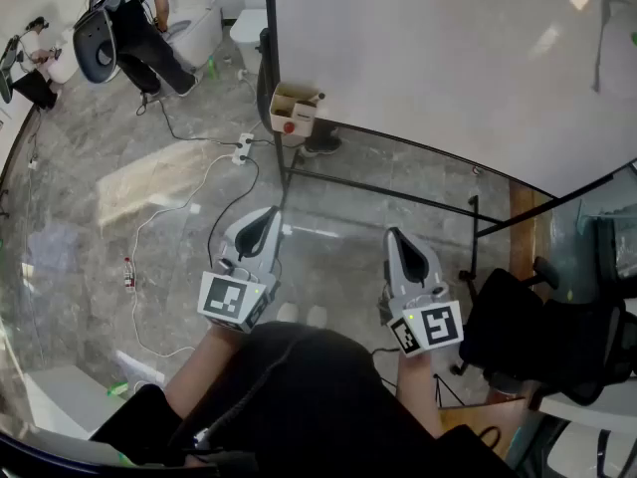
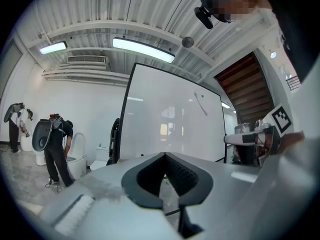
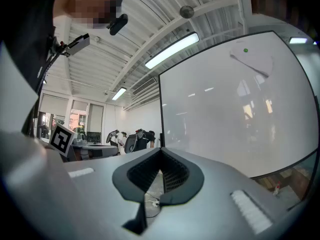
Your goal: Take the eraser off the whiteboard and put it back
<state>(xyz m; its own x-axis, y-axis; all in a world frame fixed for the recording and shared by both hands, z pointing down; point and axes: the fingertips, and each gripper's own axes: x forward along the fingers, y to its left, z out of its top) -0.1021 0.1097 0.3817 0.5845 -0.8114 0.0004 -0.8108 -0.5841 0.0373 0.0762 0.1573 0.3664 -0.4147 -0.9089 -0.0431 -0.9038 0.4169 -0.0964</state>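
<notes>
The person is holding two grey two-jaw grippers level before one large white whiteboard (image 1: 448, 58) on a black frame. The head view is cutting off the board's top edge. High on the board, near its top edge, a pale wedge-shaped patch with a green dot (image 3: 246, 54) is showing in the right gripper view. It is too small to tell whether it is the eraser. The left gripper (image 1: 265, 217) is clenching its jaws together on nothing, and the right gripper (image 1: 394, 235) is doing the same, tips meeting and empty. One small beige cardboard box (image 1: 295, 108) is hanging at the whiteboard's lower left corner, and its red round content is hard to make out. Two people are standing far off: one person in dark clothes (image 2: 56, 144) is bending over a white toilet (image 2: 77, 151), the other person (image 2: 14, 126) is sitting at the picture's edge.
</notes>
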